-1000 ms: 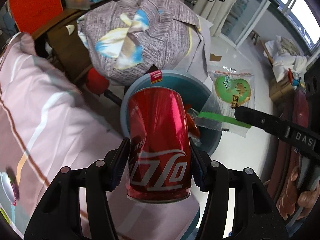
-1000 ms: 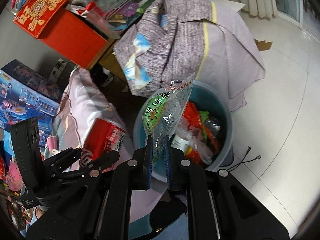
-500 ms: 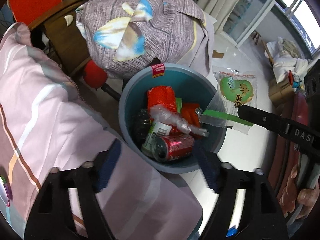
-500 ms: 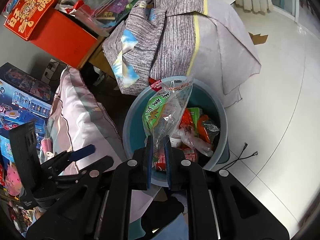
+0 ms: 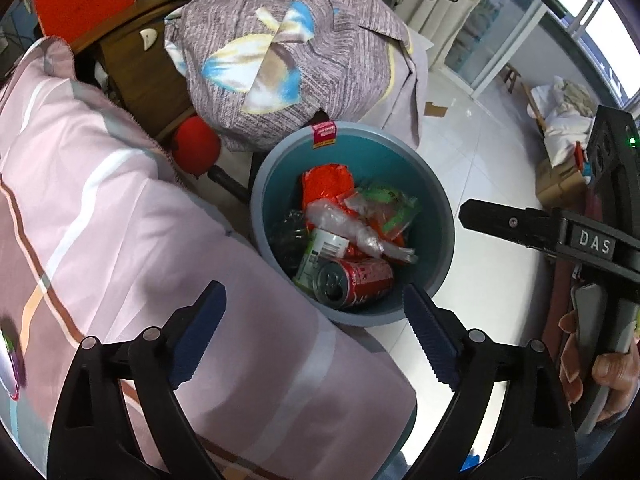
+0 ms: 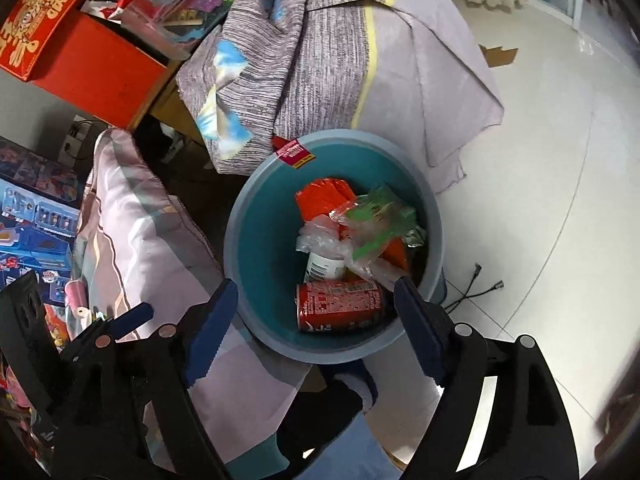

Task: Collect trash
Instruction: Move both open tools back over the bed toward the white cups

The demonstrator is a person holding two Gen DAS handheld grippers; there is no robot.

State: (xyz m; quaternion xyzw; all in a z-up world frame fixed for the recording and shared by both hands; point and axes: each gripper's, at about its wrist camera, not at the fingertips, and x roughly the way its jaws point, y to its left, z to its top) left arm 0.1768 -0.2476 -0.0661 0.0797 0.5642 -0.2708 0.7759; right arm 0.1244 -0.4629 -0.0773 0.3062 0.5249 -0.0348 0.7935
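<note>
A blue round bin (image 5: 438,216) (image 6: 256,216) stands on the floor beside the bed. A red cola can (image 5: 354,280) (image 6: 340,307) lies on its side at the near edge of the bin's contents. The clear and green snack wrapper (image 5: 384,206) (image 6: 378,226) lies on top of red packets and a white bottle. My left gripper (image 5: 314,322) is open and empty above the near rim. My right gripper (image 6: 314,314) is open and empty above the bin; its fingers (image 5: 504,222) show at the right of the left wrist view.
A pink striped bedcover (image 5: 100,220) (image 6: 140,232) fills the left. A grey patterned cloth (image 5: 296,48) (image 6: 320,52) drapes over furniture behind the bin. A red box (image 6: 68,52) and toy boxes (image 6: 32,216) sit far left. White tiled floor (image 6: 560,160) and a cable (image 6: 476,286) lie to the right.
My left gripper opened and the cola can dropped into the bin. Then my right gripper opened and the green wrapper fell onto the trash.
</note>
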